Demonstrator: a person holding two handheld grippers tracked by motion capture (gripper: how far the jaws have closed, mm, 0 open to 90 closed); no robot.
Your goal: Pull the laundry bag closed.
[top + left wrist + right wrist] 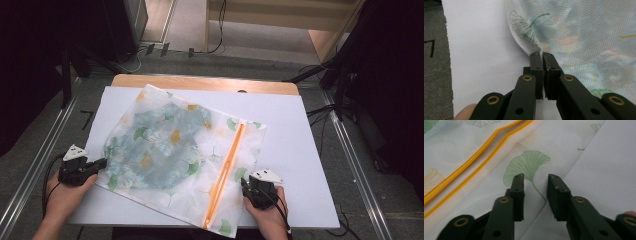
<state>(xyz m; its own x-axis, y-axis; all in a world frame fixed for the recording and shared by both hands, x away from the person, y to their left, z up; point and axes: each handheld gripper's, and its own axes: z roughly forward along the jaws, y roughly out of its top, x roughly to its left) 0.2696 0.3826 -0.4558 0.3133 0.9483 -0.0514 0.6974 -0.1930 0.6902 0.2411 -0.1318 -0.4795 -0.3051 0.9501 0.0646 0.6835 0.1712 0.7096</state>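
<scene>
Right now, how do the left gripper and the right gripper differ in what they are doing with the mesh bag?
The left gripper has its fingers pinched shut on the mesh bag at its rounded edge; the right gripper has a gap between its fingers, with the bag's edge fold lying between them unpinched. The left works the end away from the orange zipper; the right sits just beside it. Both point at the bag from the table's near side.

A wooden table (205,82) under a white sheet (300,150) stands on grey carpet (190,30).
</scene>
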